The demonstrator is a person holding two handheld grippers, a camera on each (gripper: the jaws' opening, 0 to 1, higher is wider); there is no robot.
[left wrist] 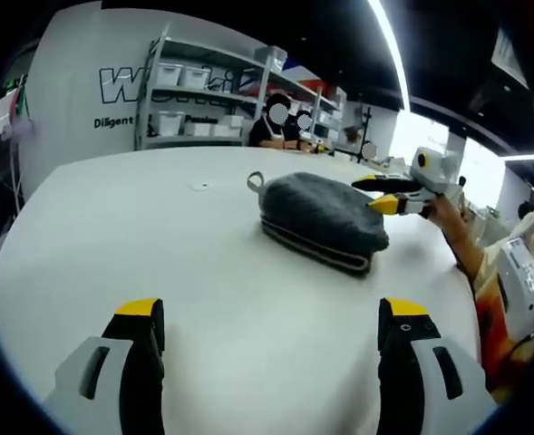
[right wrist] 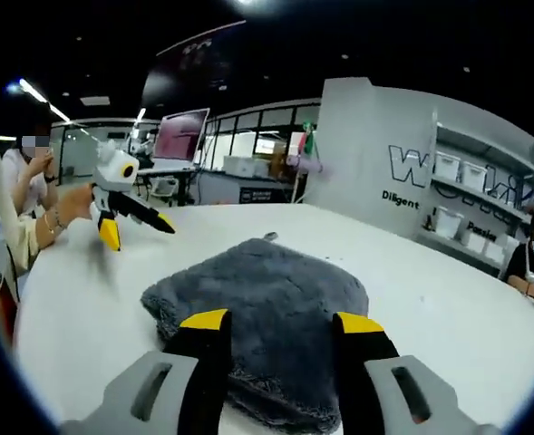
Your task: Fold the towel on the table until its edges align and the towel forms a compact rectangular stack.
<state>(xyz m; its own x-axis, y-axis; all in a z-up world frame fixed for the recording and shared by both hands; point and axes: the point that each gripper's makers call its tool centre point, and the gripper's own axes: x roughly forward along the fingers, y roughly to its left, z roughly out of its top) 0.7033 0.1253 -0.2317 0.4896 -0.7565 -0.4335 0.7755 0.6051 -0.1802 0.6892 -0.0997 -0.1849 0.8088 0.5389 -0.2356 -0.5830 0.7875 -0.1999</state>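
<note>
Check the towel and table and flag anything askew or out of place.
Nothing stands out. The grey towel lies folded in a compact stack on the white table, edges roughly aligned; both grippers are open and hold nothing.

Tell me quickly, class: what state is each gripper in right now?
Left gripper: open, holding nothing, above the white table.
Right gripper: open, holding nothing, jaws over the near edge of the folded grey towel.
</note>
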